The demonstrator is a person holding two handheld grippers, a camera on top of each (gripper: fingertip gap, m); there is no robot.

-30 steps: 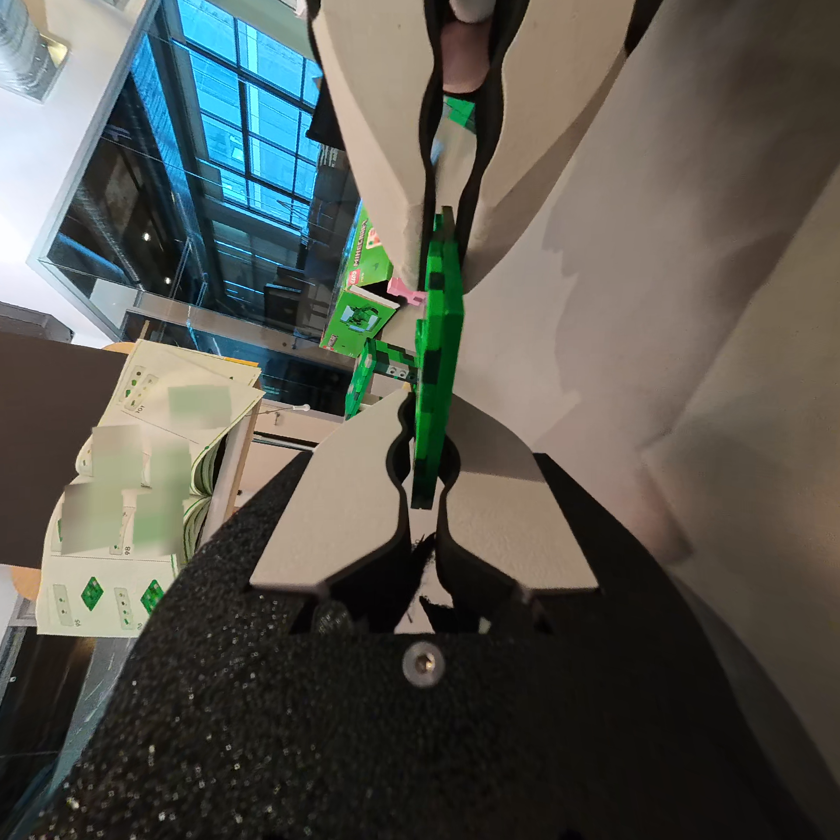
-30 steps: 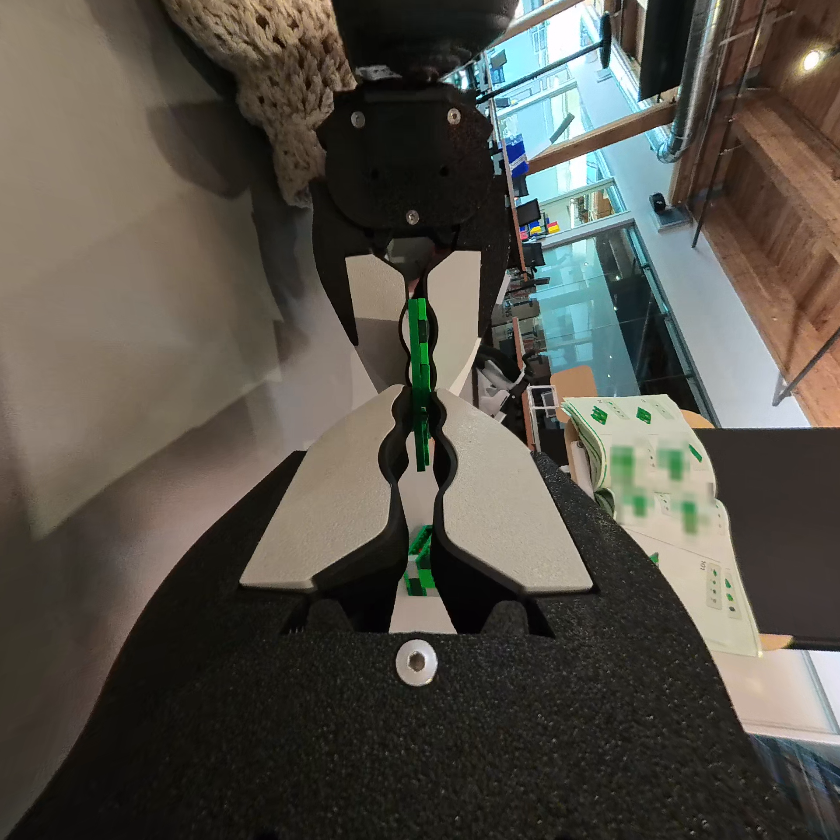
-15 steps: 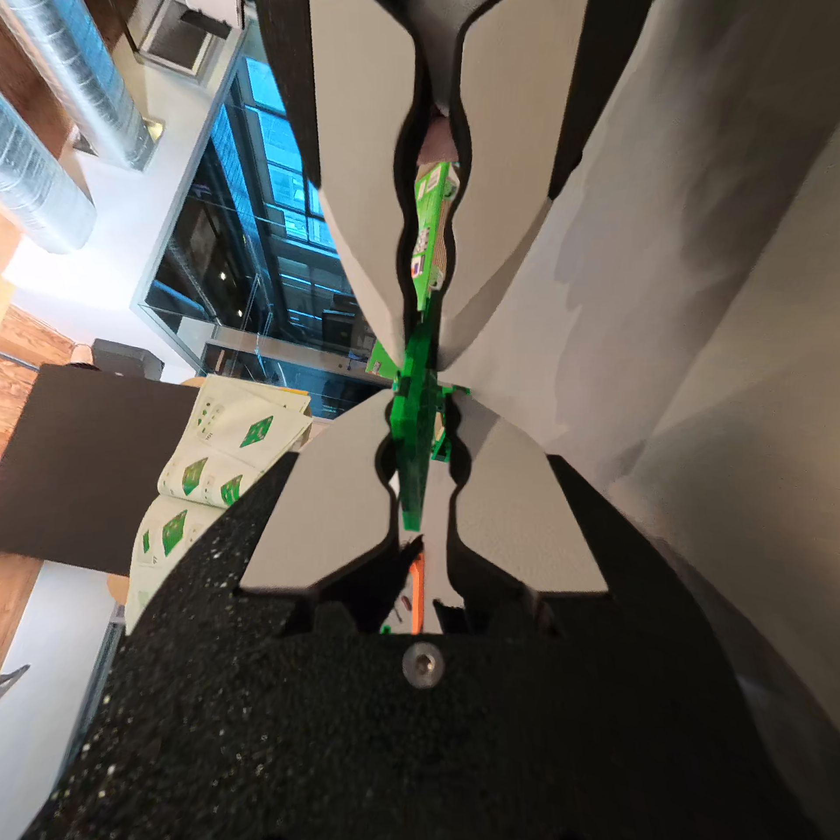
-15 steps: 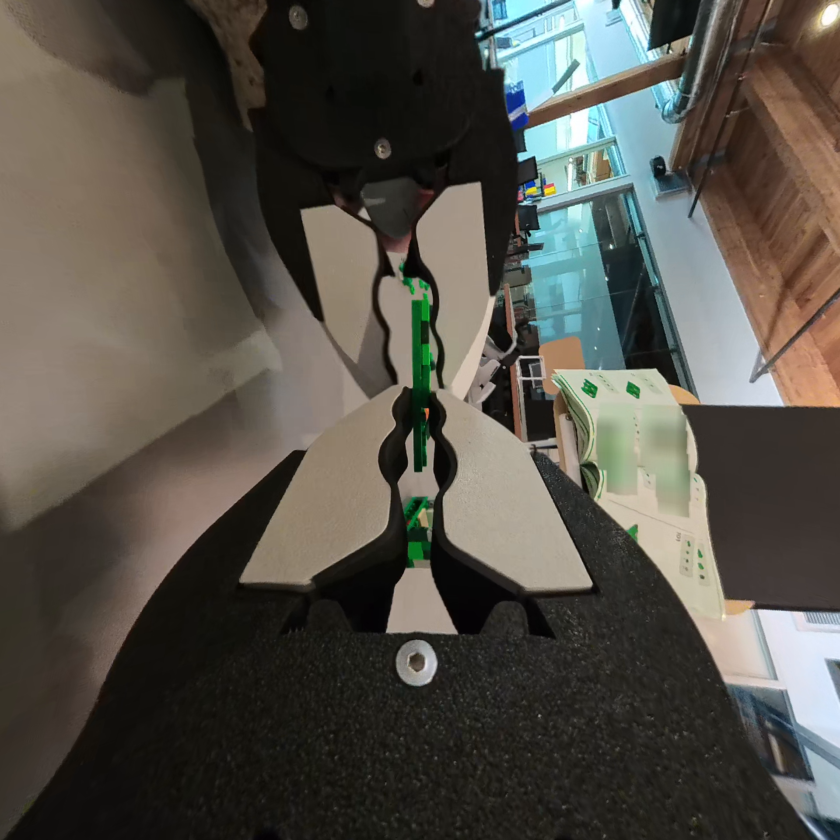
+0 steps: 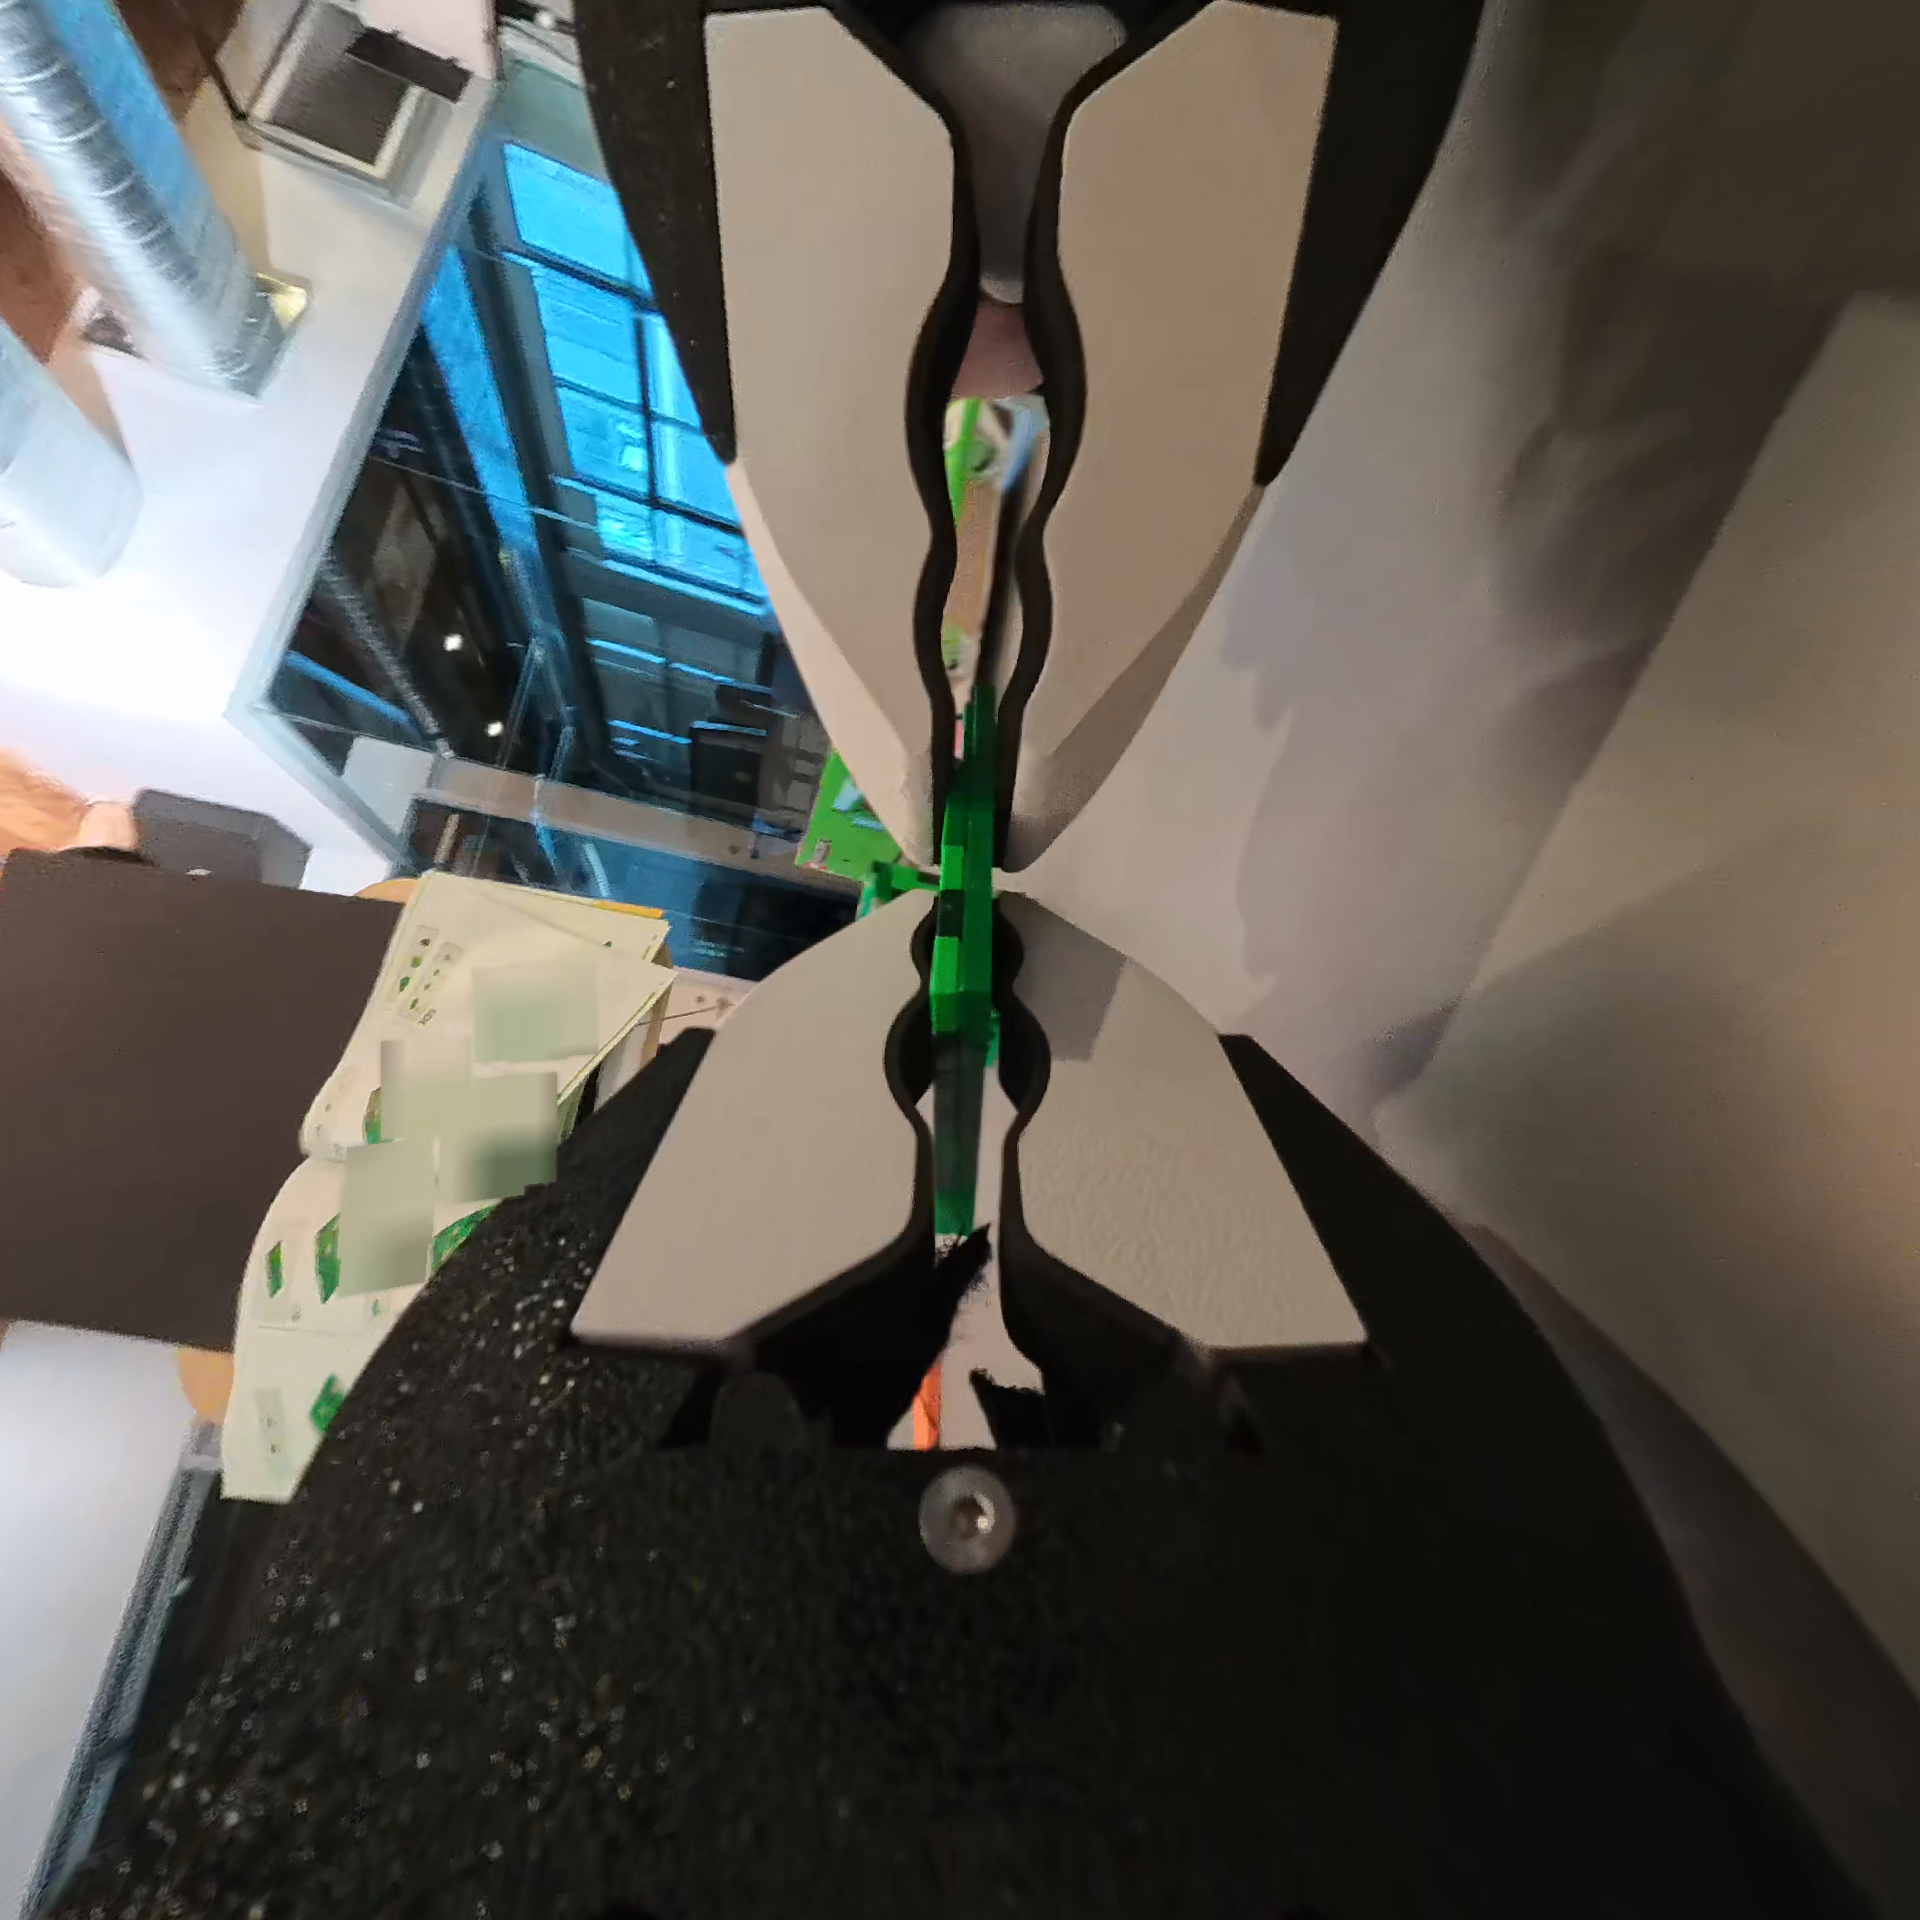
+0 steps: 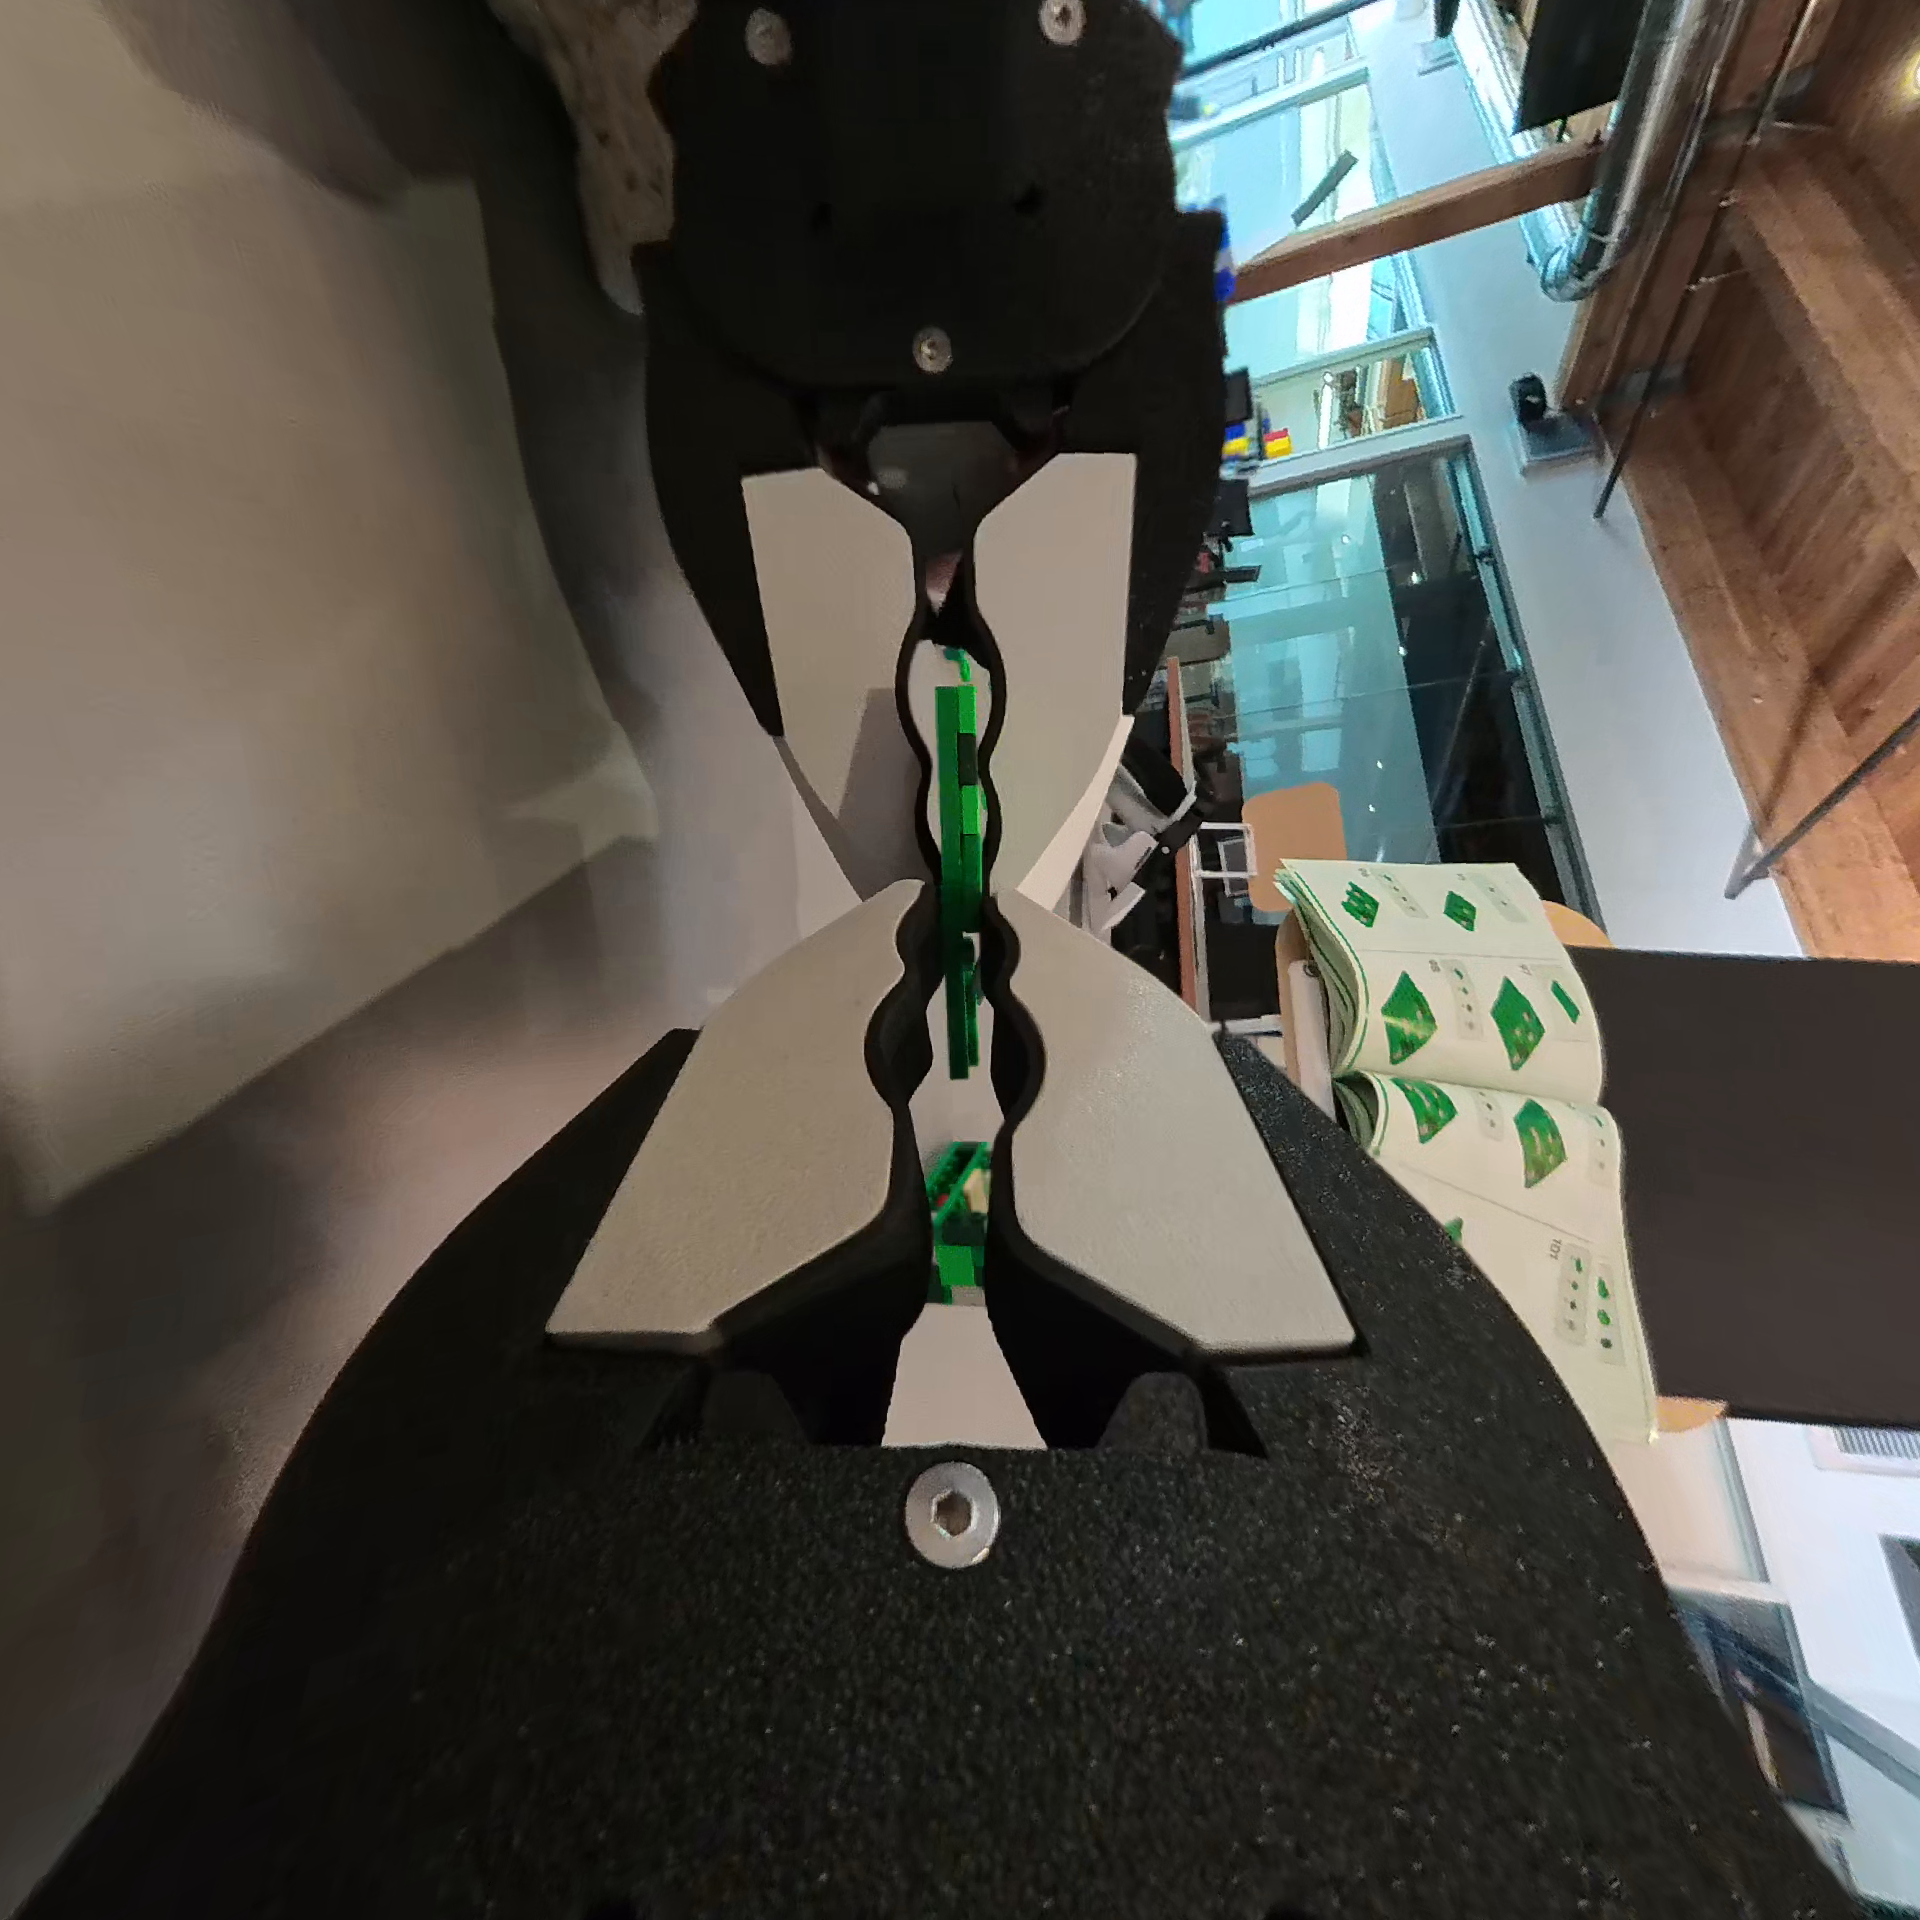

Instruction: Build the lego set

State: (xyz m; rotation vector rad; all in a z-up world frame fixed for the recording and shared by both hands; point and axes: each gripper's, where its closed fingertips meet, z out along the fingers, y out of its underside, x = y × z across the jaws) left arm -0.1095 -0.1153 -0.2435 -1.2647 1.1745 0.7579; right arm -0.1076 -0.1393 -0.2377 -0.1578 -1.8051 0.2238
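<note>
A flat green lego plate assembly [image 5: 956, 987] is held edge-on in the air between both grippers. My left gripper [image 5: 961, 925] is shut on its near end. My right gripper [image 5: 961, 842] faces it tip to tip from above and is shut on the far end. In the right wrist view the same green assembly [image 6: 958, 790] runs from my right gripper [image 6: 961, 914] into the left gripper [image 6: 961, 873] opposite. More green lego pieces [image 6: 961, 1226] show through the gap behind my right fingers.
An open instruction booklet [image 5: 468, 1091] [image 6: 1455, 1039] leans against a black board [image 5: 156, 1091] [image 6: 1766, 1174]. A green lego box [image 5: 842, 810] stands behind the grippers. The white table top [image 5: 1558, 727] [image 6: 260, 727] fills one side of each view. Less than 4 cm separates the two grippers' tips.
The two grippers have come closer together, until their tips almost meet. The green assembly now sits straight and edge-on between them, deeper in both pairs of fingers.
</note>
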